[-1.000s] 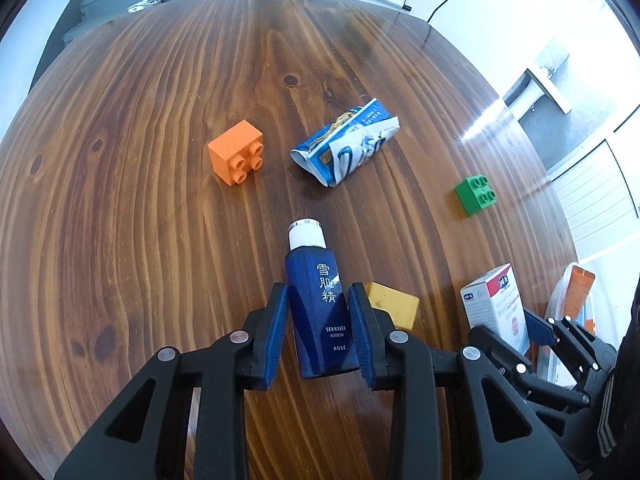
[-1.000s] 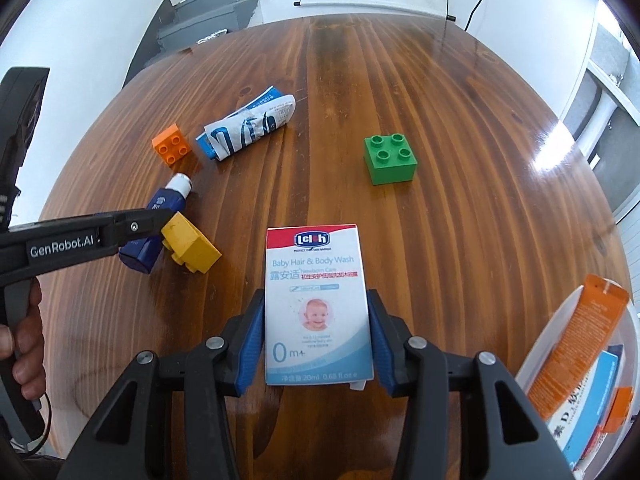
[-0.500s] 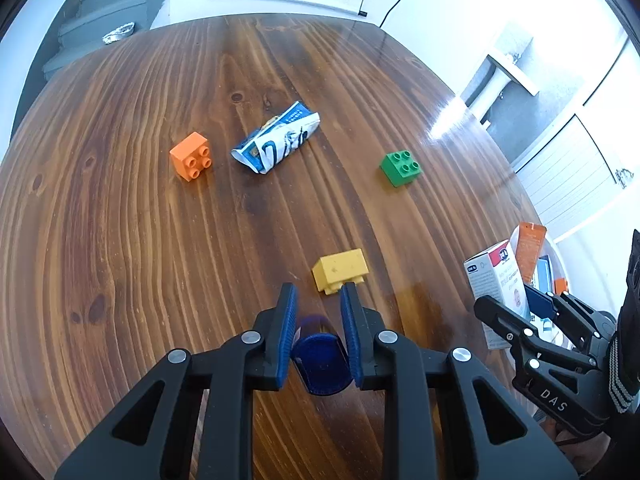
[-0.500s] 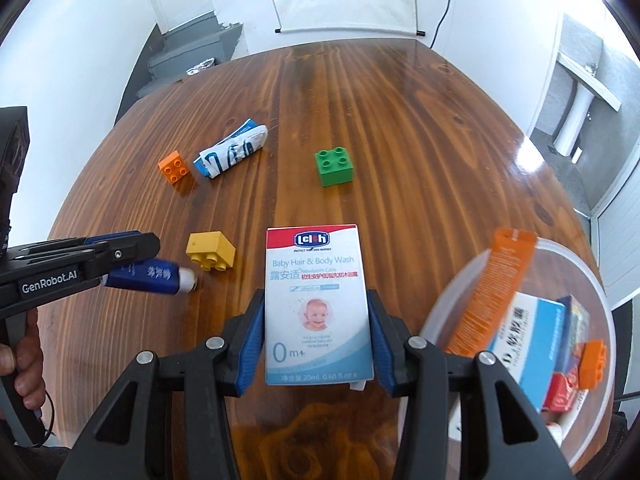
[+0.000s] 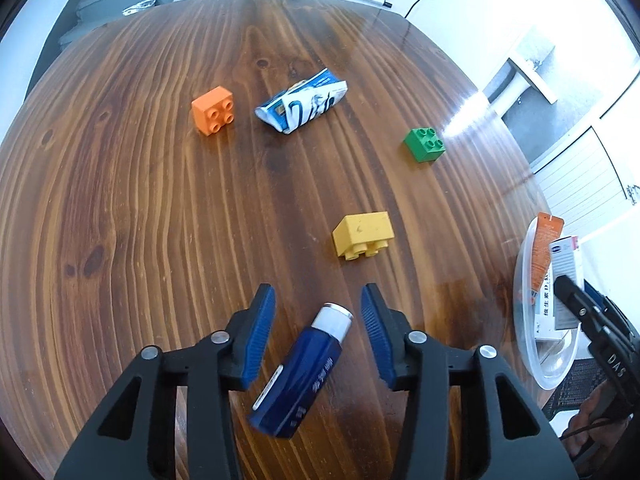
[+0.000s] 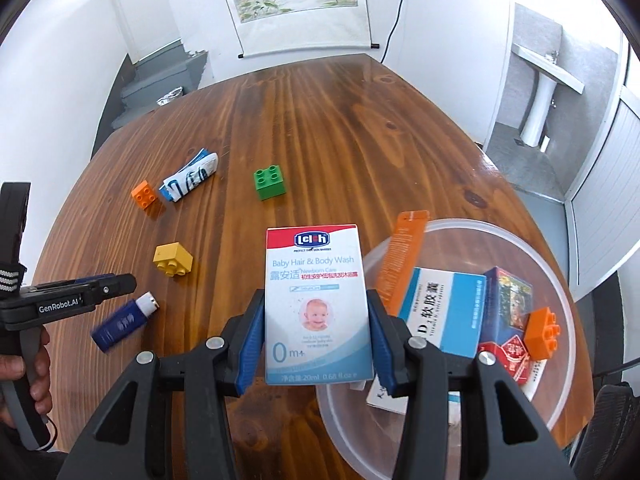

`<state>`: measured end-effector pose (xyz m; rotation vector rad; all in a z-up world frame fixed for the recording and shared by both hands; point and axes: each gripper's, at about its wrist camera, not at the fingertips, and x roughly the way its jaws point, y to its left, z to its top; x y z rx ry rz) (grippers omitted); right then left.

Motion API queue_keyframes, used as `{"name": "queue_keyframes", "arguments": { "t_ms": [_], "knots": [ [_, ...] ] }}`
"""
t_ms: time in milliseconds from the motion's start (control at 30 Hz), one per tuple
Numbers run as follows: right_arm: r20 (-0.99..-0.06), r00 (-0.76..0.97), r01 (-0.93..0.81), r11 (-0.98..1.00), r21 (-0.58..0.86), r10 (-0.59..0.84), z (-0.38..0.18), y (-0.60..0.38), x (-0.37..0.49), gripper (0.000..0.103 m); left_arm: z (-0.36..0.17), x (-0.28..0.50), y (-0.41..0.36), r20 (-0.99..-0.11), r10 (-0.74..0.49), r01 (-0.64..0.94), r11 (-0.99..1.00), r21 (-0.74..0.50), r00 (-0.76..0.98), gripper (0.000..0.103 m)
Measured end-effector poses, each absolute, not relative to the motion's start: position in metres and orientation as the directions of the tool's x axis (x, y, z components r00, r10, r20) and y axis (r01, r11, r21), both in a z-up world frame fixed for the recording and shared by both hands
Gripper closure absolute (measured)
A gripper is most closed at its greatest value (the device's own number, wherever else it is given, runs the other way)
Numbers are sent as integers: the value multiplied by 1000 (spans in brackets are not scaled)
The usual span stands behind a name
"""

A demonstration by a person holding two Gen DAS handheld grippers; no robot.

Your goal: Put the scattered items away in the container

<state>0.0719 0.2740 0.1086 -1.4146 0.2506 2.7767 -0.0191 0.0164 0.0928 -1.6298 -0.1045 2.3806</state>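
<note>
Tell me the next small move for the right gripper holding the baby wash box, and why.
Probably carry the baby wash box a little further right over the clear bowl, then open. The right gripper is clamped on the box, which overlaps only the bowl's left rim, so dropping it now could land it on the table.

**Hidden, cropped and smeared**

In the left wrist view the clear container (image 5: 524,280) is cut off at the right edge, its contents largely screened by the right gripper's dark body. Beside that container in the right wrist view, the blue bottle (image 6: 120,325) is motion-smeared, its label unreadable, perhaps airborne. The baby wash box (image 6: 318,308) covers the container's near-left rim.
</note>
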Motion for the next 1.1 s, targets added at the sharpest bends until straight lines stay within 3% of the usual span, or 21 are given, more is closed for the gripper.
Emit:
{"name": "queue_keyframes", "arguments": {
  "t_ms": [700,900,1100],
  "knots": [
    [-836,-546,-278,-953,121,53,88,324,91,50,73,12,19,-935,234,-237,-956,-172,-266,53],
    [-820,-565,-284,-954,96,86,94,323,94,41,70,15,26,-935,253,-271,-945,-184,-248,53],
    [-806,-583,-285,-955,88,100,99,322,98,41,60,15,35,-948,218,-294,-945,-145,-230,53]
  ]
}}
